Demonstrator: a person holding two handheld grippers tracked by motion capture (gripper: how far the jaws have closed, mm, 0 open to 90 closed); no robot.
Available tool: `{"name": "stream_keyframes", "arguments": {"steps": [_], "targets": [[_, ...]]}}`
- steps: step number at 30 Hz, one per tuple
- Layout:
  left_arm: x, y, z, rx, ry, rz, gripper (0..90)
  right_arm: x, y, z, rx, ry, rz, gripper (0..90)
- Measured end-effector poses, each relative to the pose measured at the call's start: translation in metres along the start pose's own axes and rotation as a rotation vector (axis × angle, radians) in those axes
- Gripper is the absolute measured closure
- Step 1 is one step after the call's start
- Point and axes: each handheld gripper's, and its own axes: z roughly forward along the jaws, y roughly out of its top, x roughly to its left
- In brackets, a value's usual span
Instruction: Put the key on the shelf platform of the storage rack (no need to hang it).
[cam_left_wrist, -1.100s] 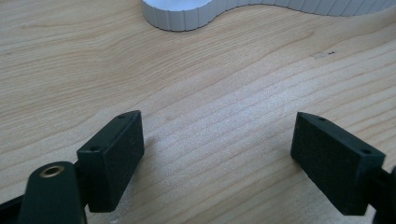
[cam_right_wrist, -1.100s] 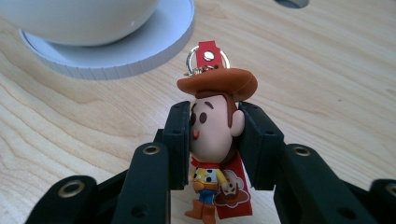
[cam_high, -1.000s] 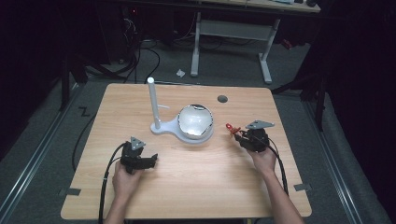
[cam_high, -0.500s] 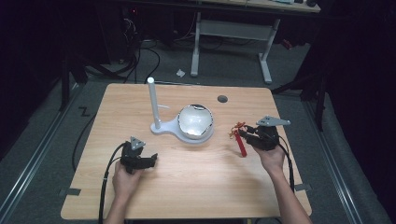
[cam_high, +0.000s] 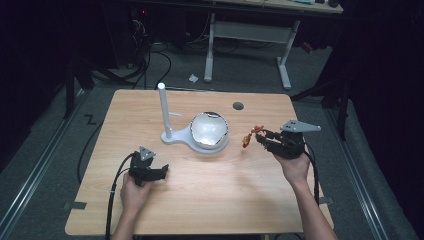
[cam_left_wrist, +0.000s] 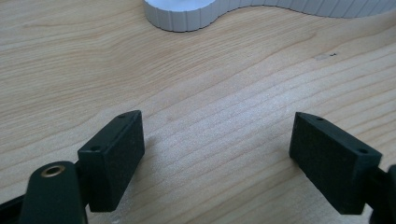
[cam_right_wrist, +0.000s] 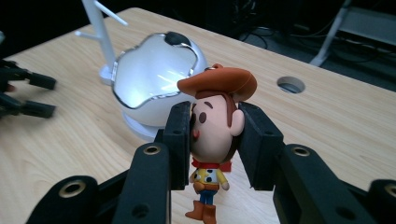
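Note:
A small cowboy figurine (cam_right_wrist: 212, 140) with an orange hat hangs by its head between the jaws of my right gripper (cam_right_wrist: 215, 133), which is shut on it. In the high view the figurine (cam_high: 248, 137) is held above the table, right of a white domed lamp (cam_high: 209, 130). The lamp's base (cam_high: 175, 136) carries an upright white post (cam_high: 163, 109). My left gripper (cam_high: 162, 171) rests low on the table at the front left, open, with bare wood between its pads (cam_left_wrist: 114, 156). The ribbed edge of the lamp base (cam_left_wrist: 187, 11) lies beyond it.
The wooden table (cam_high: 200, 210) has a round cable hole (cam_high: 238, 106) at the back right. A black cable (cam_high: 112, 200) trails from the left gripper over the front edge. Desk legs and cables stand on the dark floor behind.
My right gripper has risen from the table with the figurine and tilted, so the figure now hangs clear of the wood. The left hand has stayed still.

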Motion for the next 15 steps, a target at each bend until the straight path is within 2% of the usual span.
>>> {"name": "stream_keyframes", "arguments": {"steps": [15], "targets": [[0.0,0.0,0.0,0.0,0.002,-0.001,18.5,0.016,0.028,-0.014,-0.053,0.105,-0.015,66.6]]}}
